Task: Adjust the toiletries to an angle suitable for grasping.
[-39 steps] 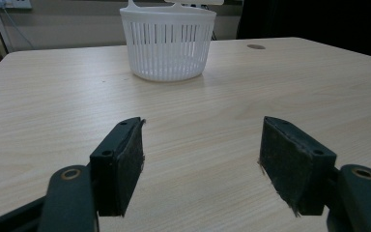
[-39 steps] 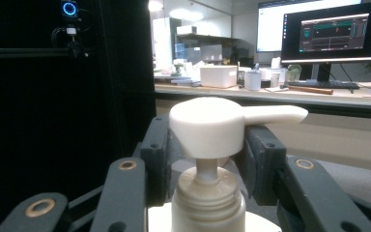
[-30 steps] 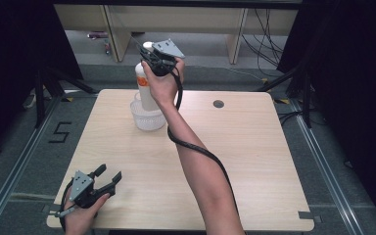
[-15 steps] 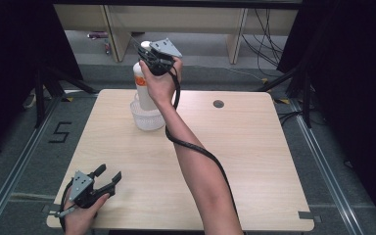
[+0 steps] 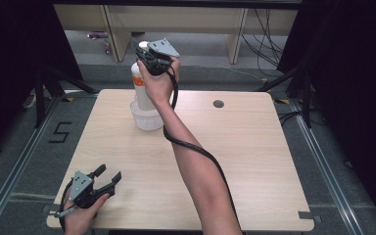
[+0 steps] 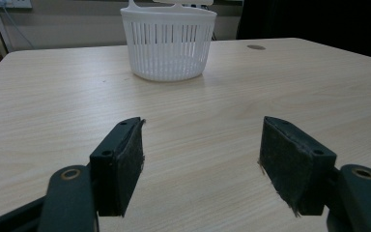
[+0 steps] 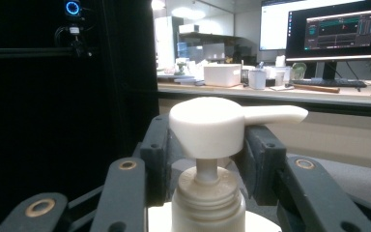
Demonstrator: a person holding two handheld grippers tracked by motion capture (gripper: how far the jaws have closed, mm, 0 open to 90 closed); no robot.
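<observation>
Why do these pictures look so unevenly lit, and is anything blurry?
High view: table bright, black surroundings. Left gripper view: basket sharp, casting a soft shadow. Right gripper view: dark left half, glowing monitor, pump head close and slightly soft.

The right arm (image 5: 196, 161) extends forward across the table, its hand wrapped around the right gripper (image 5: 147, 61), which is raised above the far left part of the table with its grey plate uppermost and its cable trailing back along the forearm. In the right gripper view its jaws stand on either side of the pump bottle (image 7: 207, 193), closed against the neck beneath the pump head. The left gripper (image 5: 106, 177) rests low at the near left corner in the left hand (image 5: 81, 213), jaws spread wide apart and holding nothing.
</observation>
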